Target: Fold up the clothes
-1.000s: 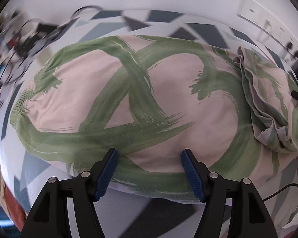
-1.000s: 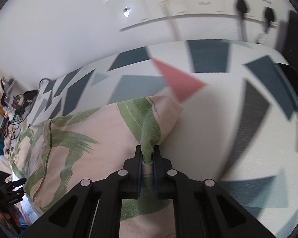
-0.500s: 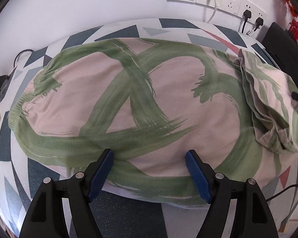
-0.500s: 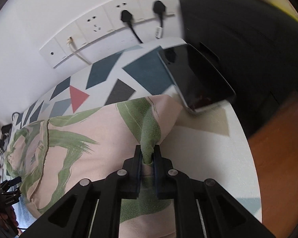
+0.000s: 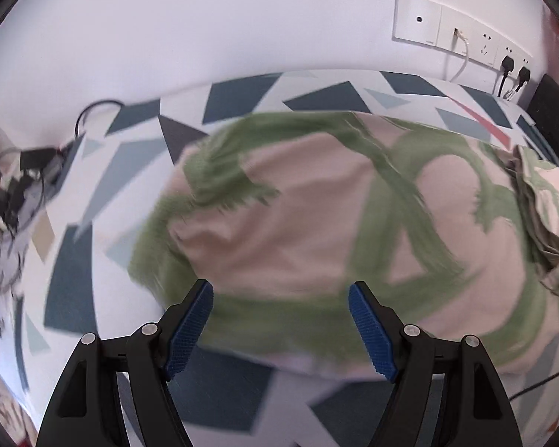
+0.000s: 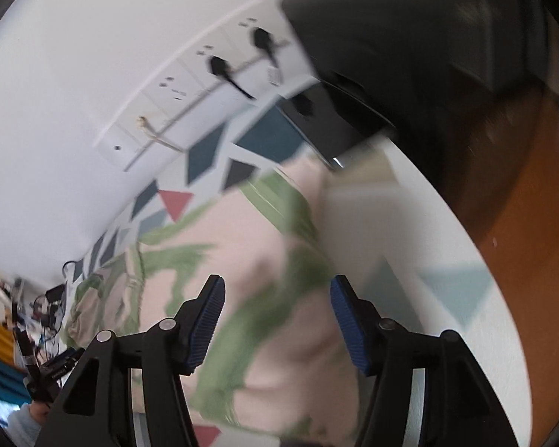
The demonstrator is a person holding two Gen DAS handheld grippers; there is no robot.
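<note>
Pink, green-brushstroked garment [image 5: 316, 231] lying spread on the patterned tabletop [image 5: 220, 402], right end doubled over; left gripper [image 5: 281, 320] and right gripper [image 6: 277, 320] both agape, empty: pinch edges squarely, keeping layers aligned.

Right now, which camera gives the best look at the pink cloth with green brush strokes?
The left wrist view: nearly the whole pink cloth with green brush strokes is spread across the patterned table cover, though somewhat blurred. The right wrist view shows only one end of it, smeared by motion, beyond the open right claw.
</note>
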